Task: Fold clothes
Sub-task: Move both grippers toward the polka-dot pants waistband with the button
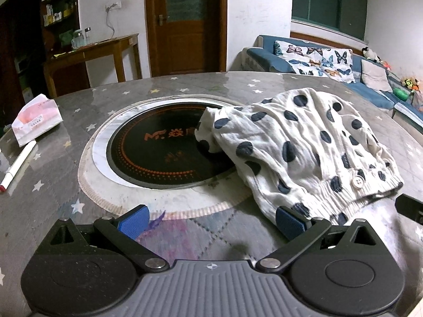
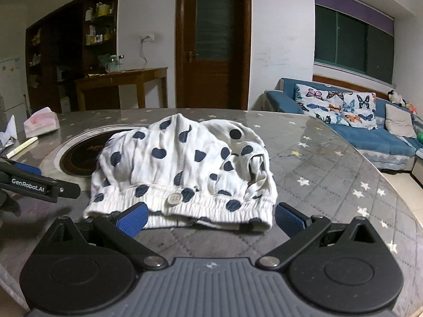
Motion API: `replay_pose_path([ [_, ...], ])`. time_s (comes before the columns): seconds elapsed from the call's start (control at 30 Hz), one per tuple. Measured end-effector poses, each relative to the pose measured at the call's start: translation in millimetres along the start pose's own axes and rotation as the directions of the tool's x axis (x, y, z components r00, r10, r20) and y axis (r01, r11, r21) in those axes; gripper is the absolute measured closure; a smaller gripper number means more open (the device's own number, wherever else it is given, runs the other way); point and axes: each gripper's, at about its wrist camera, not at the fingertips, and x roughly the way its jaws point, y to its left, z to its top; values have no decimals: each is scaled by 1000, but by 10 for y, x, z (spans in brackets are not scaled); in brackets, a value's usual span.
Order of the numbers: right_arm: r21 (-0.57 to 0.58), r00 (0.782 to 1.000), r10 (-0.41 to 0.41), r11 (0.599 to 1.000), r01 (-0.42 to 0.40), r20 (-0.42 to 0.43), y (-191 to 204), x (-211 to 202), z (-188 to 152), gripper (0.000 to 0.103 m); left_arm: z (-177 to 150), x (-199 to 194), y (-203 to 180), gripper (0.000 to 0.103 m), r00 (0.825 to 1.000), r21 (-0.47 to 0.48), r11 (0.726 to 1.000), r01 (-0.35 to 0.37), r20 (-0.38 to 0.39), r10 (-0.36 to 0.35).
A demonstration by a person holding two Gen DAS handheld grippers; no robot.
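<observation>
Lying crumpled on the table (image 2: 330, 163), a polka-dot garment (image 2: 185, 169) is seen just ahead of the right gripper (image 2: 210, 219), fingers spread, and ahead-right of the left gripper (image 1: 211, 222), likewise spread and empty.

"GenRobot.AI" stands in white on the left claw (image 2: 39, 185); orange "Mr." and unreadable characters mark the black cooktop (image 1: 164, 150).
</observation>
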Motion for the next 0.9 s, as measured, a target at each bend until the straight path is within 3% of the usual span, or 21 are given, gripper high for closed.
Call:
replay_pose_path([
  [0.9, 43, 1000, 10, 999, -9, -21, 67, -55, -73, 1, -30, -110, -152, 0, 999, 27, 998, 50, 3, -50],
])
